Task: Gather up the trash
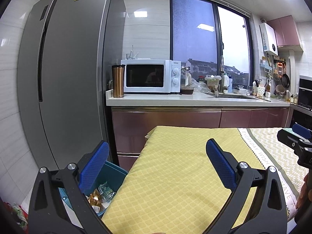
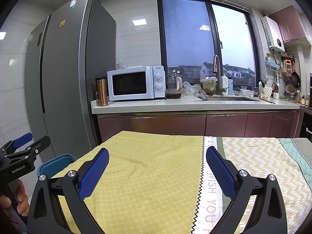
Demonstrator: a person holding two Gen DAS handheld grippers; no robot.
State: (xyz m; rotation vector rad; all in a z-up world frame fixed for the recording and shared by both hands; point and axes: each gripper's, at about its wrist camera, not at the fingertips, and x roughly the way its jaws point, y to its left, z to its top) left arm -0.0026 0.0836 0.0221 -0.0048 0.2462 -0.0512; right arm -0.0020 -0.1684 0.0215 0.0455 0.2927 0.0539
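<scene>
A teal trash bin (image 1: 114,172) stands on the floor at the table's left edge, holding crumpled wrappers (image 1: 101,194); its rim also shows in the right wrist view (image 2: 58,162). My left gripper (image 1: 157,154) is open and empty, above the table's left edge with its left finger over the bin. My right gripper (image 2: 157,159) is open and empty above the yellow tablecloth (image 2: 146,175). I see no trash on the cloth in either view. The right gripper shows at the right edge of the left wrist view (image 1: 296,136), and the left gripper at the left edge of the right wrist view (image 2: 23,142).
A grey fridge (image 1: 64,74) stands left of the bin. Behind the table is a counter (image 1: 175,99) with a copper tumbler (image 1: 118,81), white microwave (image 1: 150,76), clutter and a sink (image 2: 232,98). A patterned cloth (image 2: 263,163) covers the table's right part.
</scene>
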